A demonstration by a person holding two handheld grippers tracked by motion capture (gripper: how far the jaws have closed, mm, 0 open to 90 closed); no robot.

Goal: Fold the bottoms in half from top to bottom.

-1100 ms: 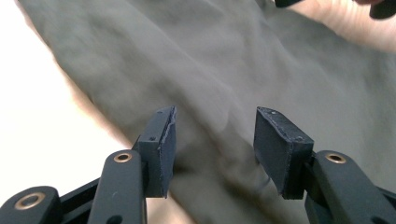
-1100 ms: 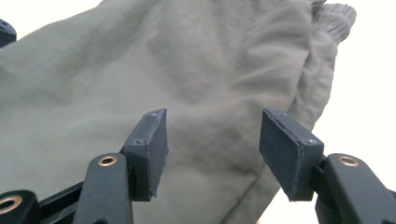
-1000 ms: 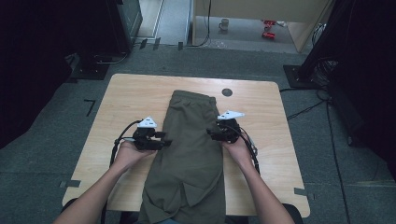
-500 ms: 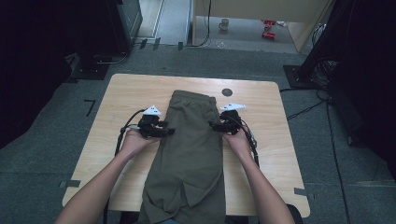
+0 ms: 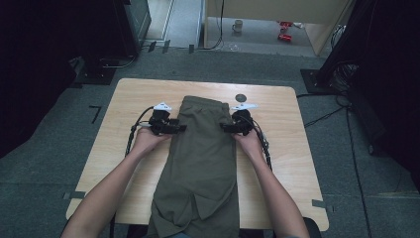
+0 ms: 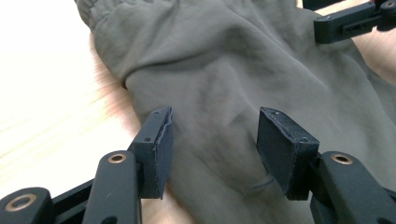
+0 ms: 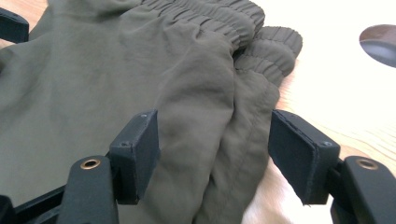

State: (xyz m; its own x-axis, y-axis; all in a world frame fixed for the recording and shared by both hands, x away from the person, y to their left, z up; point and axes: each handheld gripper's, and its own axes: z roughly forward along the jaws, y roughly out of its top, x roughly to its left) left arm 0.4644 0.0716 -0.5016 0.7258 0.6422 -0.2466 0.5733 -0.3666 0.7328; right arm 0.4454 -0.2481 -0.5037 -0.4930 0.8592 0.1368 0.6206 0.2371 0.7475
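Olive-green trousers (image 5: 200, 163) lie folded lengthwise down the middle of the wooden table (image 5: 297, 163), elastic waistband at the far end. My left gripper (image 5: 179, 128) is at the garment's left edge near the waistband. In the left gripper view its jaws (image 6: 215, 121) are open and straddle the cloth (image 6: 219, 60) without pinching it. My right gripper (image 5: 225, 128) is at the right edge, opposite. Its jaws (image 7: 215, 121) have just been opening and stand open around the folded side seam (image 7: 219, 135), pads apart from the fabric.
A dark round hole (image 5: 240, 97) is in the tabletop just beyond the right gripper. The trouser legs hang over the table's near edge. Cables trail from both grippers along the forearms. Dark stands and a mug (image 5: 238, 25) are on the floor beyond the table.
Both hands have slid away from the person along the trousers' side edges towards the waistband. The trousers have not moved.
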